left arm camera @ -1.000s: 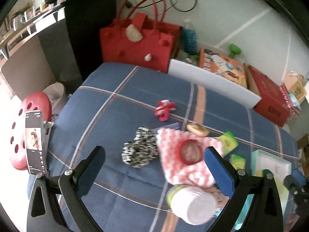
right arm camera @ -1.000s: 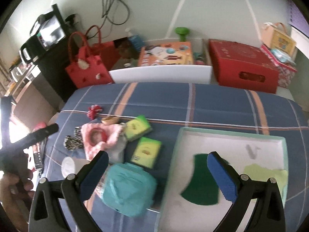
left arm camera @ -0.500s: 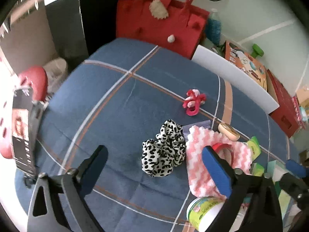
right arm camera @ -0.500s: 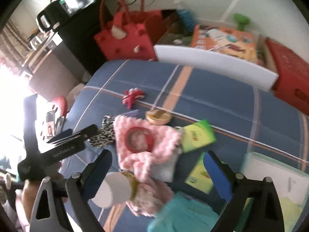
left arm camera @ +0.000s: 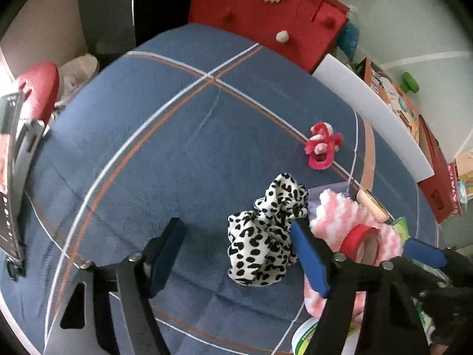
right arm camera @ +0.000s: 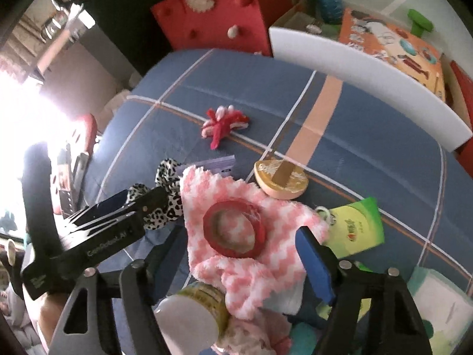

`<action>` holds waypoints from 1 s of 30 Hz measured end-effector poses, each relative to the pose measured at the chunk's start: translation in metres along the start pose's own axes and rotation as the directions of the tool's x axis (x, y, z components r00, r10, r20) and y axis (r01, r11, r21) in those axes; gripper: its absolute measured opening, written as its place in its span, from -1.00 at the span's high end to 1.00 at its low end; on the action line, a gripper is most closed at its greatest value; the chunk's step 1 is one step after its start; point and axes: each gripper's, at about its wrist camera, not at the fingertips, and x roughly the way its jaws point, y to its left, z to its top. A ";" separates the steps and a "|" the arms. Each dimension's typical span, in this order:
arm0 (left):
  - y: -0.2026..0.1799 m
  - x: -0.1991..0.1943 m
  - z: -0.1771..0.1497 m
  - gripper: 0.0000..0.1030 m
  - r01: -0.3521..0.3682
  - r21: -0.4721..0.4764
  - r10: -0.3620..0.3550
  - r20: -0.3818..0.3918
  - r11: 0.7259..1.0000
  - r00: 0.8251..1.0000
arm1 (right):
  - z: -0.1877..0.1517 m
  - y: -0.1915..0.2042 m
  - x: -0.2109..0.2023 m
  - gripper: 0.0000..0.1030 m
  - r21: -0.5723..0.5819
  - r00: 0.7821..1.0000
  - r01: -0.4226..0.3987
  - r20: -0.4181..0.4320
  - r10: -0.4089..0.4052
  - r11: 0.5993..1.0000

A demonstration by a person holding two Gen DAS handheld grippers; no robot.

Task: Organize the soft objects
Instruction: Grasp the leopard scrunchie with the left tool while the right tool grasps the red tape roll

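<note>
A black-and-white spotted scrunchie [left arm camera: 266, 230] lies on the blue plaid cloth [left arm camera: 177, 153], between the open jaws of my left gripper [left arm camera: 236, 254]. It also shows in the right wrist view [right arm camera: 165, 189]. A pink-and-white knitted cloth [right arm camera: 251, 230] lies beside it with a red tape roll [right arm camera: 233, 227] on top. My right gripper [right arm camera: 239, 260] is open, low over the pink cloth and the tape. The left gripper's body [right arm camera: 97, 233] shows at left. A red-and-pink fuzzy hair tie [left arm camera: 322, 145] lies farther back.
A round wrapped soap [right arm camera: 280, 180], green packets [right arm camera: 354, 227], a white-lidded jar [right arm camera: 192, 316] and a teal-rimmed tray [right arm camera: 437, 304] crowd the near right. A red felt bag [left arm camera: 266, 11], white board [left arm camera: 372, 112] and boxes stand behind. A phone on a stand [left arm camera: 9, 177] is left.
Both grippers have moved forward and down. The left one now brackets the spotted scrunchie. The right one has swung left from the tray to hover over the pink cloth and tape.
</note>
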 end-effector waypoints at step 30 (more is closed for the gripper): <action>-0.009 0.010 0.001 0.32 0.058 0.028 -0.057 -0.032 0.998 0.998 | 0.004 0.023 0.054 -0.09 -0.079 0.989 0.077 -0.118 -0.086 0.994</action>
